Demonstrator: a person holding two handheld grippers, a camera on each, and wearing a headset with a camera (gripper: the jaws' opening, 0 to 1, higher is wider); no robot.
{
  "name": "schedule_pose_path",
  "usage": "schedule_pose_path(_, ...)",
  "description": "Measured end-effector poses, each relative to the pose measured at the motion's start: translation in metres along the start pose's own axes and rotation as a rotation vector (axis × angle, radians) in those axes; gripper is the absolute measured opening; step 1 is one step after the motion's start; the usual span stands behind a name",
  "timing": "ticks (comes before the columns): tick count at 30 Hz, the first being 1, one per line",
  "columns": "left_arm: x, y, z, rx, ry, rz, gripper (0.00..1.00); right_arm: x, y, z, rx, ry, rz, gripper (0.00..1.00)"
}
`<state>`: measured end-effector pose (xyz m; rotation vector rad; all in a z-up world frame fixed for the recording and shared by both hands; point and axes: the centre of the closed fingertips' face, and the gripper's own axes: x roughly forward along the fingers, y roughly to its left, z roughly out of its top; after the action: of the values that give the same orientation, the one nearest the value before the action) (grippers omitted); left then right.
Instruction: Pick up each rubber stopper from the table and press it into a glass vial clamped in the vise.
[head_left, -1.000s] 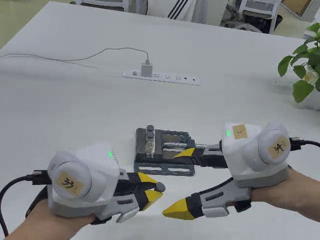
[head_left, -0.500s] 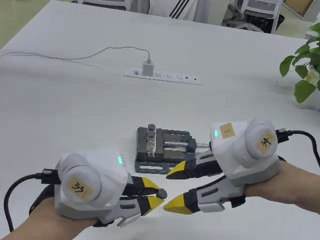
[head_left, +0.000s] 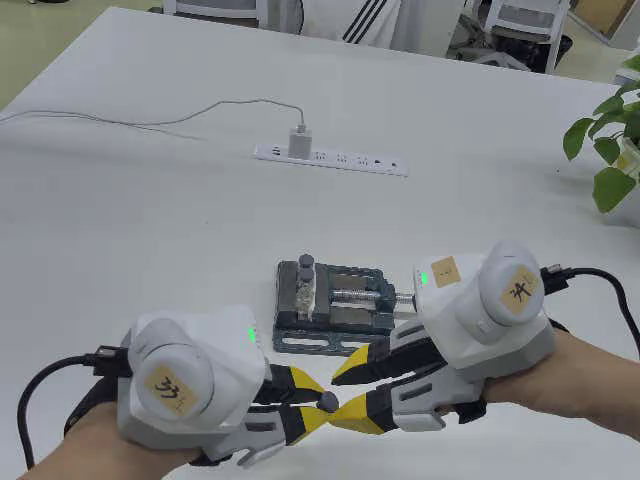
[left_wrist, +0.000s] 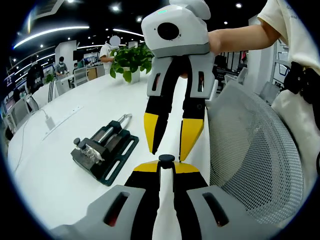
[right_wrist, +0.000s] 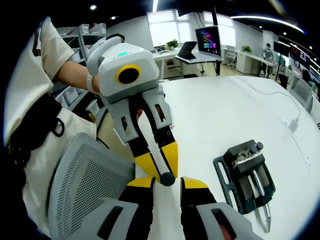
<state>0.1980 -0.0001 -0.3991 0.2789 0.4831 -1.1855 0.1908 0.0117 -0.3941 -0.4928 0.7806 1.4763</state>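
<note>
In the head view, the left gripper (head_left: 312, 405), white-bodied with black, yellow-tipped jaws, had its jaws pressed together on a dark-grey round rubber stopper (head_left: 326, 401), held low over the front of the white desk (head_left: 120, 220). The right gripper (head_left: 343, 397) faced it tip to tip with its jaws spread, one above the stopper and one below. Beyond both, nearer the right gripper, sat the black metal vise (head_left: 345, 318). It clamped an upright clear glass vial (head_left: 304, 296) that was already capped in grey.

In the left gripper view, the stopper (left_wrist: 166, 159) poked out past the closed yellow tips. The right gripper's open jaws pointed straight at it, very near, though contact could not be told.

In the right gripper view, the stopper (right_wrist: 167, 178) sat at the mouth of the gap between that gripper's own parted jaws. The vise (right_wrist: 245, 167) lay ahead and off to the side, its screw running lengthwise.

This looked like a handover to the right gripper. Its jaws would need to close squarely across the small, smooth stopper, or the stopper might twist out.
</note>
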Motion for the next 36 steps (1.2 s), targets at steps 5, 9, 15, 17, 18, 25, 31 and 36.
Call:
schedule_pose_path(5,0.0012,-0.0022,-0.001,0.019,0.01,-0.009,0.05,0.0009,0.0022,0.0005,0.003,0.0,0.011,0.14)
schedule_pose_path(9,0.0015,-0.0023,-0.0012,0.032,0.015,-0.01,0.05,0.0013,0.0038,-0.0015,0.003,0.013,0.02,0.12)
schedule_pose_path(15,0.0015,-0.0038,-0.0004,0.055,0.02,-0.019,0.05,0.0007,0.0024,-0.0023,0.002,0.018,0.017,0.09)
schedule_pose_path(17,0.0017,-0.004,0.0004,0.057,0.019,-0.02,0.05,0.0006,0.0022,-0.0032,-0.003,0.027,0.018,0.09)
schedule_pose_path(18,0.0018,-0.004,0.0008,0.061,0.02,-0.021,0.05,0.0005,0.0024,-0.0033,-0.01,0.031,0.02,0.09)
schedule_pose_path(25,0.0022,-0.0043,0.0016,0.068,0.019,-0.027,0.05,0.0003,0.0025,-0.0041,-0.05,0.052,0.02,0.09)
schedule_pose_path(31,0.0026,-0.0056,0.0003,0.068,0.023,-0.032,0.05,0.001,0.0045,-0.0055,-0.092,0.073,0.031,0.08)
schedule_pose_path(36,0.0026,-0.0051,0.0001,0.066,0.021,-0.026,0.05,0.0013,0.0045,-0.0052,-0.125,0.084,0.031,0.08)
